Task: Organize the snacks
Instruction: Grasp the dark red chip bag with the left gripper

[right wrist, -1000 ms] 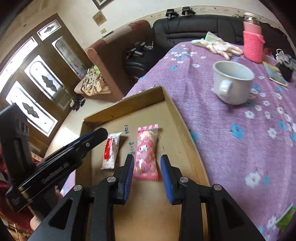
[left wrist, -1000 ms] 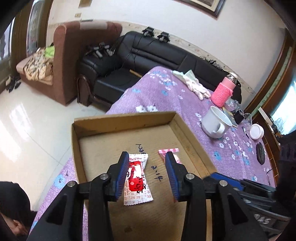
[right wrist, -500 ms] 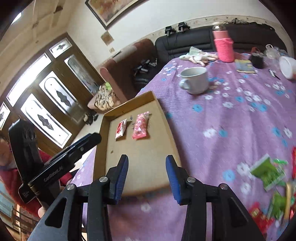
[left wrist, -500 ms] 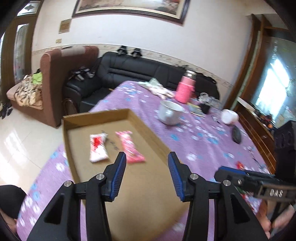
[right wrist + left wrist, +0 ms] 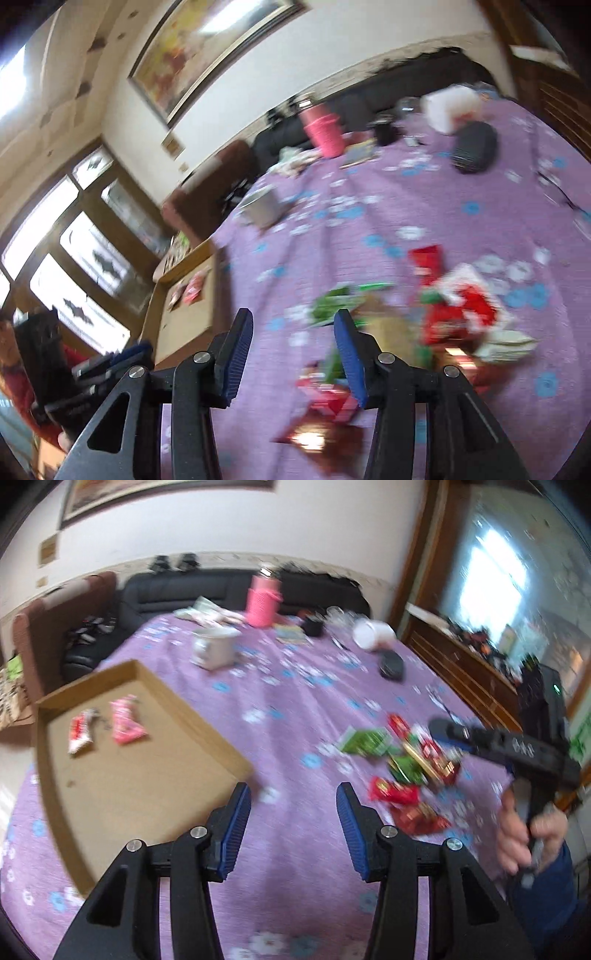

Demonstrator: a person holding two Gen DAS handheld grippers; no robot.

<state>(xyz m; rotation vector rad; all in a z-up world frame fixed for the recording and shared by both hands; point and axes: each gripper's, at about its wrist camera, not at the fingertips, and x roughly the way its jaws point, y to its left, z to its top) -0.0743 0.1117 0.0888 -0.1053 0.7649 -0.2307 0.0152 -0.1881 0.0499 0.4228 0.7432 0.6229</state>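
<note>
Both grippers are swinging away from the shallow brown cardboard tray (image 5: 147,775), where you left two wrapped snacks (image 5: 127,722), toward the loose pile of red and green snack packets (image 5: 406,771) on the purple flowered tablecloth (image 5: 295,709). Your left gripper (image 5: 293,805) and right gripper (image 5: 293,328) have just been opening and are standing partly open, holding nothing. Only the left view is showing your hand (image 5: 517,834) gripping the right handle.

right gripper (image 5: 293,354) (empty), snack pile (image 5: 436,325)

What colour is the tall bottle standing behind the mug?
Pink bottle, clearest in the left wrist view.
</note>
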